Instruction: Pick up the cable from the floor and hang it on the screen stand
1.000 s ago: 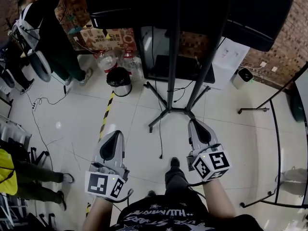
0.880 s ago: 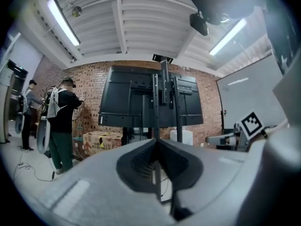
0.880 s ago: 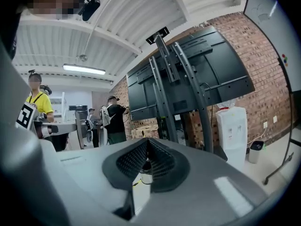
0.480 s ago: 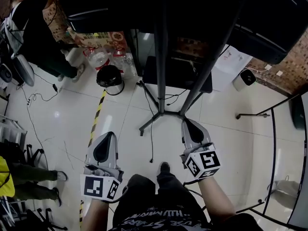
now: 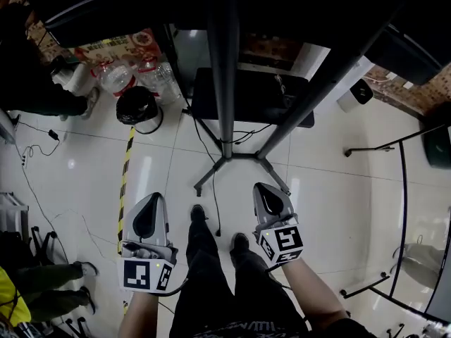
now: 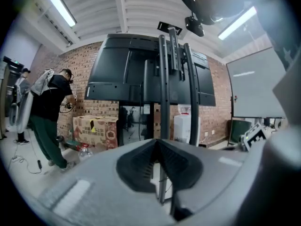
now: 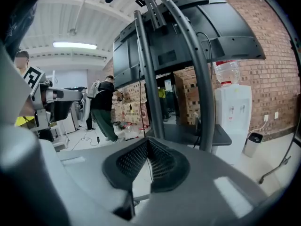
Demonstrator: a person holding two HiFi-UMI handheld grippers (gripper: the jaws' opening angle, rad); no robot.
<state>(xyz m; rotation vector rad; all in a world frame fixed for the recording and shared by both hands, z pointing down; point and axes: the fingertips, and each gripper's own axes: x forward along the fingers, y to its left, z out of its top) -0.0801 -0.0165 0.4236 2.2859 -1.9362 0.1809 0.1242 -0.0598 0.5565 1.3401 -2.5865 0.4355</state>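
showing tiled floor (image 5: 338, 210), screen stand (image 5: 224, 83), brick wall (image 7: 275, 74)

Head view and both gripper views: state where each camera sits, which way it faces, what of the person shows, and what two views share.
Head view: on the person's head, looking steeply down at the floor and the screen stand; shows forearms, legs, left gripper, right gripper.
Left gripper view: rides the left gripper, faces forward at the stand; shows its shut fingers.
Right gripper view: rides the right gripper, faces the stand too; shows its shut fingers.
Shared: both gripper views hold the stand and the water dispenser.
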